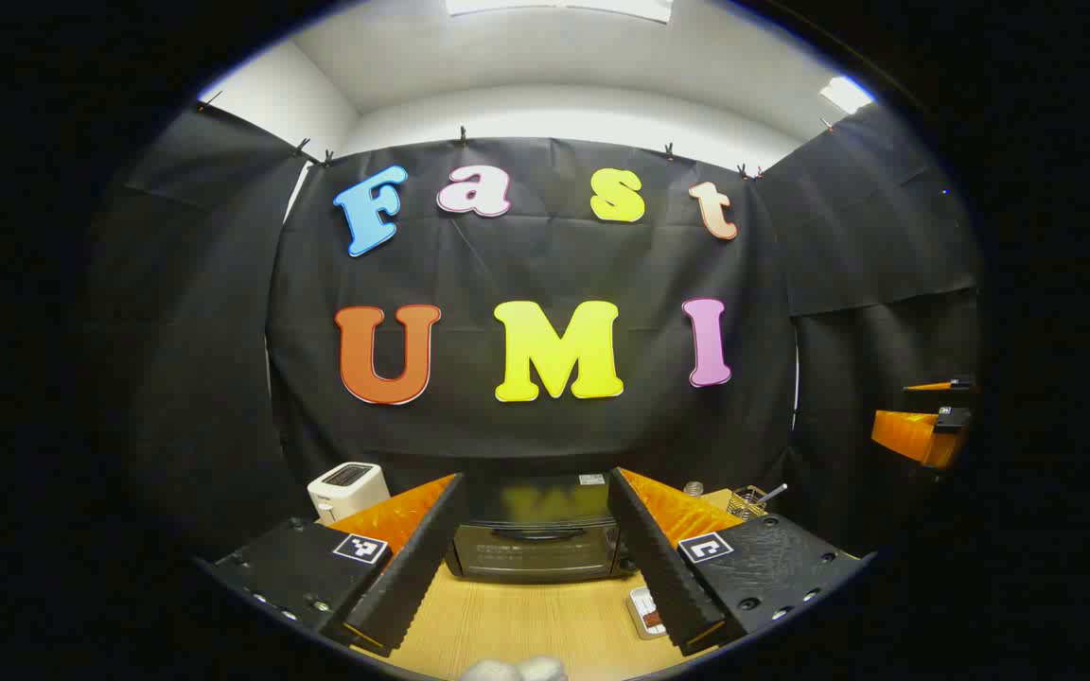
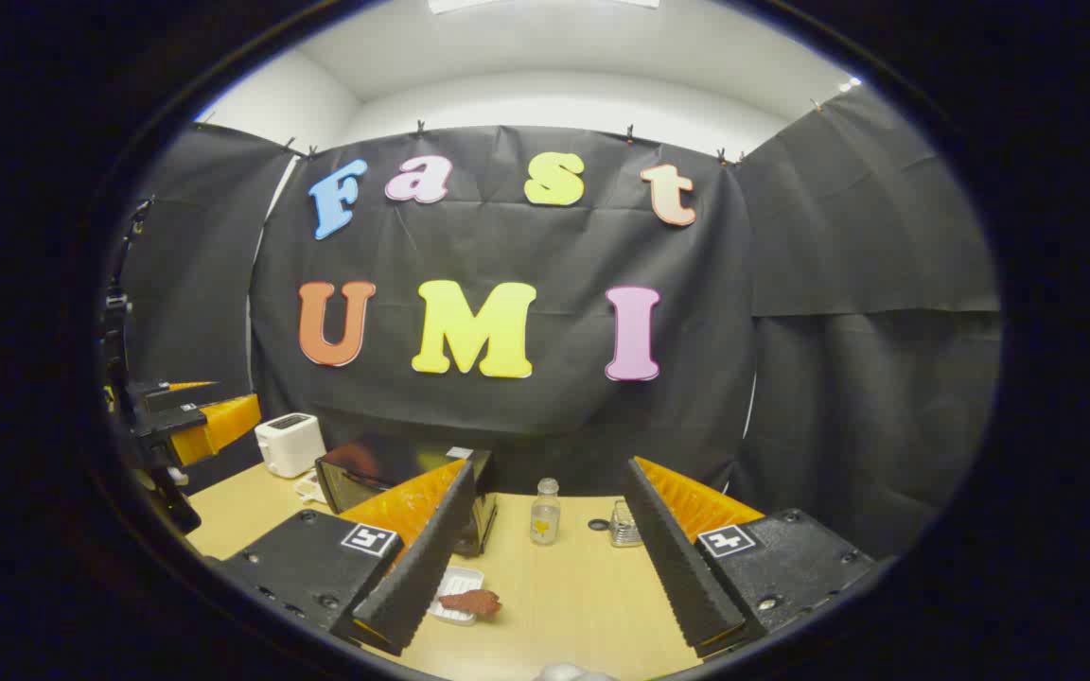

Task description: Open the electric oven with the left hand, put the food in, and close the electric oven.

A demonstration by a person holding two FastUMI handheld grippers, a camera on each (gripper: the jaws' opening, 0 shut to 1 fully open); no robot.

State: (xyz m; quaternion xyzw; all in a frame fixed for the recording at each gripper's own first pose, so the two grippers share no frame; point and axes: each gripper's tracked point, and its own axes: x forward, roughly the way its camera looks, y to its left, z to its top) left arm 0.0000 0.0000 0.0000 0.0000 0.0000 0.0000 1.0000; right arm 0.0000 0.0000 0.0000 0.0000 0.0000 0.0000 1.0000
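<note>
The electric oven [image 1: 534, 539] stands shut at the back of the wooden surface [image 1: 526, 619], its door closed and handle across the front; the right gripper view shows it at an angle [image 2: 384, 482], left of centre. A small white tray [image 2: 458, 586] lies on the surface in front of the oven and carries a reddish-brown piece of food [image 2: 471, 601]; in the left gripper view the tray [image 1: 645, 610] sits partly hidden behind the right finger. A small glass bottle [image 2: 545, 513] stands upright near the wall, with a wire basket [image 2: 623, 526] just beside it. A white toaster [image 1: 348, 490] stands left of the oven.

The left hand-held gripper [image 1: 536, 577] is spread wide, holding nothing, with the oven framed between its fingers. The right hand-held gripper [image 2: 550, 567] is equally wide apart and empty, above the surface. Each finger base bears a square black-and-white marker; no other writing is legible.
</note>
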